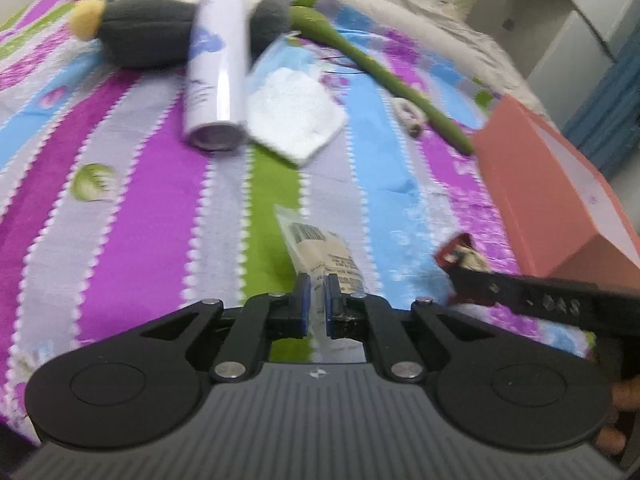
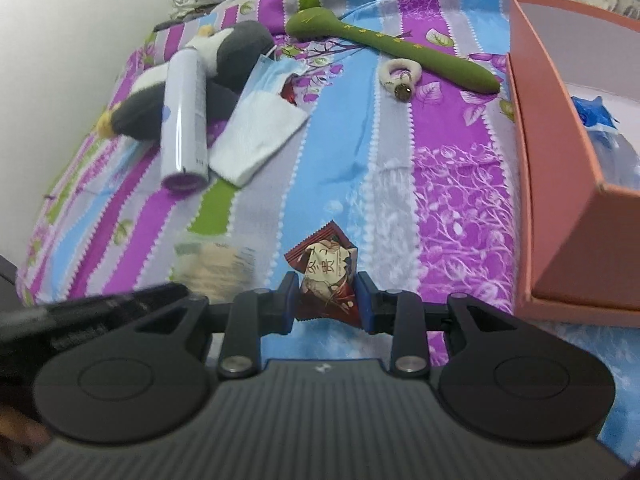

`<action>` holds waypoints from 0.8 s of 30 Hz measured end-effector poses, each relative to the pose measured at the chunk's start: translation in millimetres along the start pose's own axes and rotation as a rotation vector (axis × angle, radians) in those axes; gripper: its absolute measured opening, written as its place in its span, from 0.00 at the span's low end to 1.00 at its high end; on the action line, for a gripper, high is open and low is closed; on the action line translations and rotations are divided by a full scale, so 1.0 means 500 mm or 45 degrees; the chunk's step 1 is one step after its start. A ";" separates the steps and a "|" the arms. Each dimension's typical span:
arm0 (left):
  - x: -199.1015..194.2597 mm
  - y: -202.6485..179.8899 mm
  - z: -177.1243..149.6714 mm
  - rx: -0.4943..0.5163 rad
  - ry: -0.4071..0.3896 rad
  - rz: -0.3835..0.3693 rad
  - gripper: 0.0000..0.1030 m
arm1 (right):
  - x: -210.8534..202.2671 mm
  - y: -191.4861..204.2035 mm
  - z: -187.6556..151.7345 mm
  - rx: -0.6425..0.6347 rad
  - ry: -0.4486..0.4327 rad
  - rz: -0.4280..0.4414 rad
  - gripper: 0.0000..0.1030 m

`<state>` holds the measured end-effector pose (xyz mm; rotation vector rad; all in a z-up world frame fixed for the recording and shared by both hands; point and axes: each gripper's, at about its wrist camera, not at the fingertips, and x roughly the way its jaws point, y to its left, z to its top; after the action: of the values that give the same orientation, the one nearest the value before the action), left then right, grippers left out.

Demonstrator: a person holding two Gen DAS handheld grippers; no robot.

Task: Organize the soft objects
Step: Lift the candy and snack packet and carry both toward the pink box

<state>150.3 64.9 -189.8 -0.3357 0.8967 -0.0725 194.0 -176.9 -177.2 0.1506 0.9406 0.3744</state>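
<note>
My right claw [image 2: 328, 300], clenched on a red packet [image 2: 326, 276], sits nearer the box [image 2: 548, 184] than my left claw [image 1: 316, 300], gripping a clear sachet [image 1: 320, 252].

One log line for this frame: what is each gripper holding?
left gripper: shut on clear packet | right gripper: shut on red sachet | pink box: open

Left tongs [image 1: 317, 290] and right tongs [image 2: 329, 294], both clamped.

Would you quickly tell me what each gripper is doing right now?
Left gripper: closed on a clear plastic packet.
Right gripper: closed on a red snack packet.
</note>
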 end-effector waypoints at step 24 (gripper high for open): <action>0.080 -0.087 -0.034 0.370 -0.053 0.209 0.70 | -0.013 -0.030 -0.062 -0.068 -0.041 -0.072 0.33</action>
<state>165.4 11.2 -216.2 0.0076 0.8562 -0.0431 169.2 -194.5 -194.8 0.0807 0.9001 0.3436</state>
